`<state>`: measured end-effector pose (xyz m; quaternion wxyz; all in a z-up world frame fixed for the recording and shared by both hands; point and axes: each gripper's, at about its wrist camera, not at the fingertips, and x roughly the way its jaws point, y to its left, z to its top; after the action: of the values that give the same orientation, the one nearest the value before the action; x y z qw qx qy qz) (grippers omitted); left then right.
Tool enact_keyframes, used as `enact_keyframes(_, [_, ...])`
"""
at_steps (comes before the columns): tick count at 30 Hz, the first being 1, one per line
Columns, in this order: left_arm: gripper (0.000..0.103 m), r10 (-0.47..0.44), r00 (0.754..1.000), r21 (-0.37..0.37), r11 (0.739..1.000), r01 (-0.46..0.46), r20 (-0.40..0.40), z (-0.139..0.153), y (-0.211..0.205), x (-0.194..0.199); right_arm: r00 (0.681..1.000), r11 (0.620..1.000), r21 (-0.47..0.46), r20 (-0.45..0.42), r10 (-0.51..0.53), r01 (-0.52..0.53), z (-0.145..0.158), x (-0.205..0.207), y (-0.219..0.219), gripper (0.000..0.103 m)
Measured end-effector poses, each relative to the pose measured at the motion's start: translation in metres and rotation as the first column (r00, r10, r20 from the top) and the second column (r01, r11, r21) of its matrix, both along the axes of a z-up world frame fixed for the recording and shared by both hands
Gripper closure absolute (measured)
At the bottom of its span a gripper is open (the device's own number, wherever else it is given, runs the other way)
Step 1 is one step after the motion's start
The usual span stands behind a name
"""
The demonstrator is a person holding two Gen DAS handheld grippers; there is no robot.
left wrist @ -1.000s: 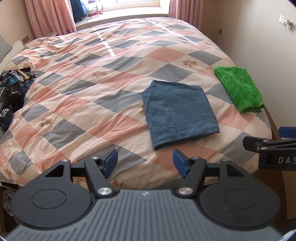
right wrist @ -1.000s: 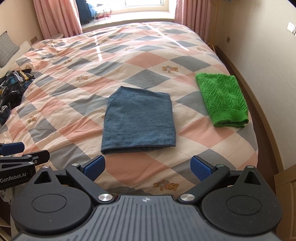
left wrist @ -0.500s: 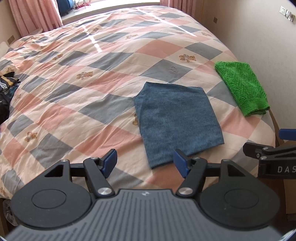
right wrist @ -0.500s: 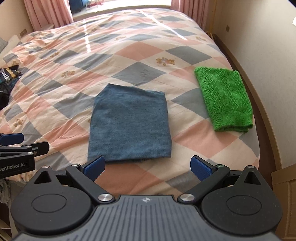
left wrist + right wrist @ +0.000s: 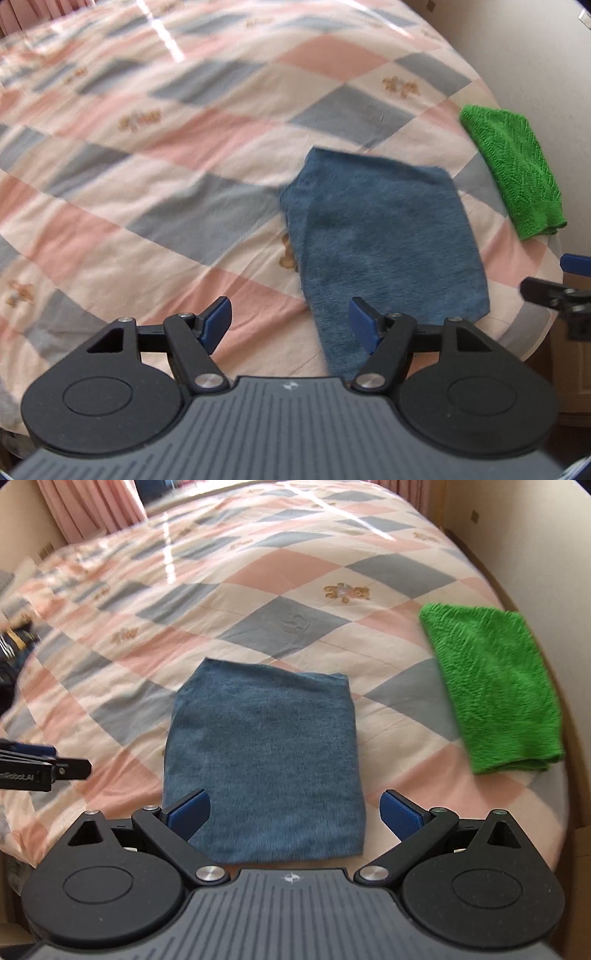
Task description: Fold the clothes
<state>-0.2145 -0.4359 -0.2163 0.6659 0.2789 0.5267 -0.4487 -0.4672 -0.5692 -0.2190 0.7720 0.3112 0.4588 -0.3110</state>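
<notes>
Now we held both claws low over the near edge of the bed [image 5: 295, 590], whose quilt was a diamond patchwork of pink, grey-blue and cream cloth with small bear prints. Our left claw [image 5: 290, 325] was spread apart and held nothing; its blue-padded fingertips [image 5: 218, 321] stood on either side of the near left corner of the folded blue-grey knit garment [image 5: 384, 236], one pad over bare quilt, the other over the cloth. We could not tell whether that pad touched the fabric.

Our right claw [image 5: 293, 814] was likewise released, wide apart and empty, and it straddled the near edge of the same folded blue-grey garment [image 5: 266, 760]. The left pad overlapped the garment's near left corner in the view; the right pad lay just beyond its right edge, over the quilt.

The garment lay flat as a neat rectangle near the foot of the bed. To its right, well apart from it, we saw a folded bright green knit garment [image 5: 495, 686] close to the bed's right edge, also seen from the left wrist [image 5: 513, 173]. At the far left of the right wrist view, a dark striped heap of clothes [image 5: 11, 653] lay on the quilt, blurred. Pink curtains [image 5: 96, 509] hung beyond the bed.
</notes>
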Motion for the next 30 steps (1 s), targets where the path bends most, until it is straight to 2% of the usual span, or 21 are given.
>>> enact_keyframes(3, [0.036, 0.017, 0.996, 0.012, 1.0, -0.016, -0.09, -0.03, -0.005, 0.015, 0.996, 0.996, 0.076, 0.08, -0.042, 0.036, -0.025, -0.018, -0.023, 0.004])
enact_keyframes(5, [0.031, 0.033, 0.985, -0.007, 0.999, -0.034, -0.168, -0.049, -0.009, 0.023, 0.988, 0.989, 0.139, 0.137, -0.07, 0.051, -0.046, -0.028, -0.039, 0.007])
enact_keyframes(10, [0.029, 0.116, 0.936, -0.046, 0.989, -0.139, -0.333, -0.095, -0.02, 0.035, 0.971, 0.964, 0.26, 0.212, -0.115, 0.057, -0.099, -0.035, -0.075, 0.011])
enact_keyframes(14, [0.029, 0.161, 0.895, -0.07, 0.976, -0.208, -0.416, -0.122, -0.025, 0.041, 0.962, 0.947, 0.319, 0.248, -0.114, 0.03, -0.131, -0.033, -0.094, 0.014])
enact_keyframes(19, [0.029, 0.164, 0.862, -0.107, 0.964, -0.243, -0.479, -0.145, -0.03, 0.042, 0.944, 0.918, 0.395, 0.314, -0.097, -0.037, -0.161, -0.031, -0.111, 0.016])
enact_keyframes(24, [0.029, 0.134, 0.863, -0.153, 0.96, -0.235, -0.487, -0.163, -0.036, 0.035, 0.928, 0.885, 0.447, 0.37, -0.047, -0.134, -0.186, -0.019, -0.118, 0.021])
enact_keyframes(27, [0.029, 0.117, 0.874, -0.171, 0.96, -0.221, -0.472, -0.168, -0.039, 0.031, 0.921, 0.874, 0.455, 0.39, -0.021, -0.173, -0.195, -0.011, -0.116, 0.023])
enact_keyframes(28, [0.028, 0.11, 0.88, -0.175, 0.961, -0.212, -0.462, -0.169, -0.04, 0.03, 0.918, 0.871, 0.457, 0.397, -0.019, -0.179, -0.197, -0.009, -0.116, 0.025])
enact_keyframes(29, [0.03, 0.109, 0.885, -0.177, 0.962, -0.209, -0.453, -0.169, -0.041, 0.029, 0.913, 0.868, 0.463, 0.406, -0.029, -0.178, -0.199, -0.009, -0.116, 0.034])
enact_keyframes(30, [0.033, 0.109, 0.887, -0.179, 0.961, -0.209, -0.448, -0.168, -0.042, 0.028, 0.908, 0.864, 0.473, 0.416, -0.046, -0.173, -0.199, -0.011, -0.116, 0.037])
